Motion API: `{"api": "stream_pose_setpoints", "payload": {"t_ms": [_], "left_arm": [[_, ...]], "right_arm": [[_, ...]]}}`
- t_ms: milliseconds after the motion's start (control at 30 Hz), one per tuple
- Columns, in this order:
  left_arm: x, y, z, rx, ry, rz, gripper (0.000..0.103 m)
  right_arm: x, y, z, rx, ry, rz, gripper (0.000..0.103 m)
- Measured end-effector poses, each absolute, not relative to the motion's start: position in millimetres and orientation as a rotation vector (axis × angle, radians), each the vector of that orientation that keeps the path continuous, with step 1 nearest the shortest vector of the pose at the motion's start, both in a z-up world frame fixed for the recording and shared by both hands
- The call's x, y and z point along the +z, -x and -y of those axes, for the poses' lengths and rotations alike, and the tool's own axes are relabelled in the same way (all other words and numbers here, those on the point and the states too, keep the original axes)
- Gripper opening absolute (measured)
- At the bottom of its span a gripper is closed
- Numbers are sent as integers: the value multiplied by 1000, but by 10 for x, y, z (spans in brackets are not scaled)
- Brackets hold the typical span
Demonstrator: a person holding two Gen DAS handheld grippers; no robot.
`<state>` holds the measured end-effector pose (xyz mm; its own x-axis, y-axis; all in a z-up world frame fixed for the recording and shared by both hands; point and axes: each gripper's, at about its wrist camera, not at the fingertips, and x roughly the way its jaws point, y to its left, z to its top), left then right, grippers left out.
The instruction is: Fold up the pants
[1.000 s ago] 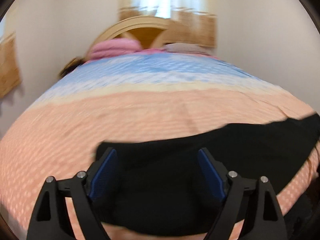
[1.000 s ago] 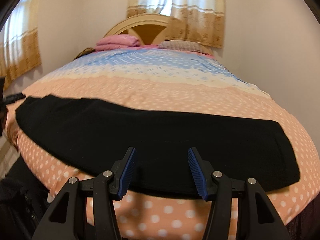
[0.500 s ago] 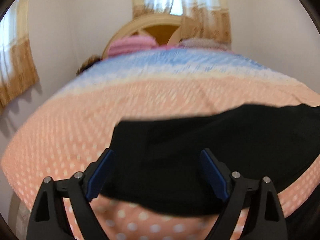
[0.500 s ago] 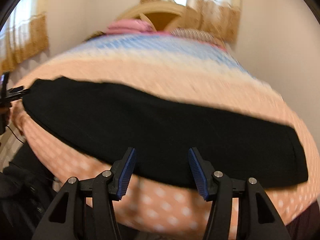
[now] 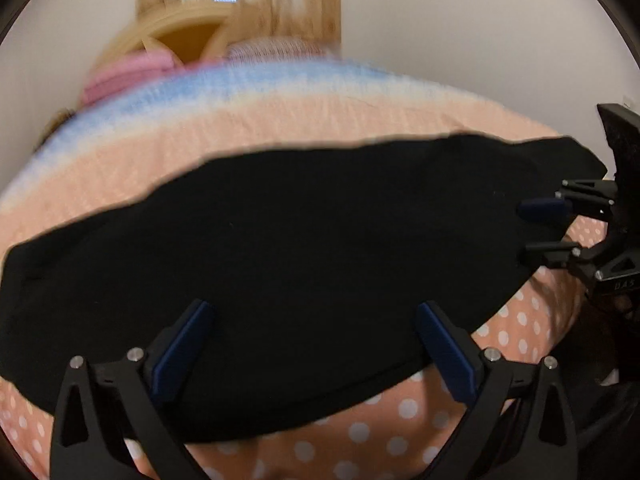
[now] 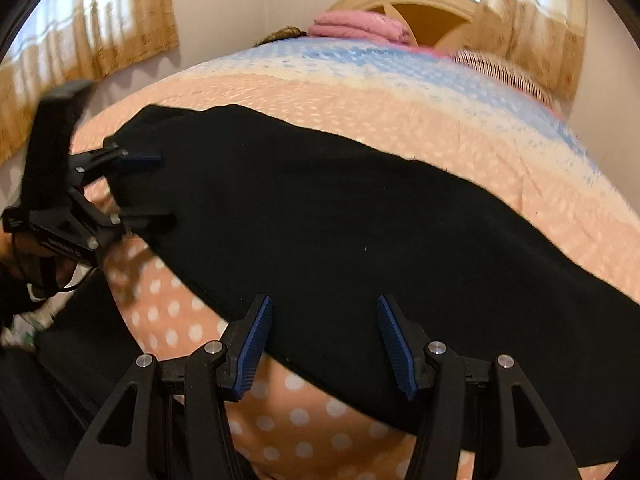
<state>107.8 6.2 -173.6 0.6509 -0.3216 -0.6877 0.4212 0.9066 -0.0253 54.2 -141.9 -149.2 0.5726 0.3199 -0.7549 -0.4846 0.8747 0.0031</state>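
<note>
Black pants [image 5: 288, 240] lie flat in a long band across the near end of the bed, also in the right wrist view [image 6: 360, 220]. My left gripper [image 5: 316, 344] is open, its blue pads over the near edge of the pants, holding nothing. It shows in the right wrist view [image 6: 148, 188] at the pants' left end, jaws apart. My right gripper [image 6: 324, 344] is open above the near edge of the pants. It shows in the left wrist view [image 5: 536, 228] at the pants' right end, jaws apart.
The bed has an orange polka-dot cover [image 6: 280, 420] turning blue [image 6: 360, 56] toward the headboard [image 6: 408, 4]. Pink folded bedding [image 6: 360, 26] and a pillow [image 6: 504, 72] lie at the head. Curtains [image 6: 88, 28] hang on the left wall.
Both grippers have swung inward and moved closer to the pants. Each gripper now shows in the other's view at an end of the pants. Both stay open.
</note>
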Motion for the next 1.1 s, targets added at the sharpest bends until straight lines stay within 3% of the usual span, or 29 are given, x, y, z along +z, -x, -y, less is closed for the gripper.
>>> {"api": "stream_pose_setpoints", "payload": {"t_ms": [567,733,800,1100], "left_arm": [[-1582,-1213,-281,-263,-95,-749,103],[-1754,-1288,-357,-234,-54,-804,103],[-1753,-1280,-361,-237,-47,-806,103],[-1722,-1258,-361,-241,-50,-810,103]], "right_arm": [[-1393,-568,2311,214,25,-812,56],[-1463,-524,2180,194,91,-810,57],[-1482,-489,2154,197,106,-811,62],[-1412,-382,2307,225,62,-799,63]]}}
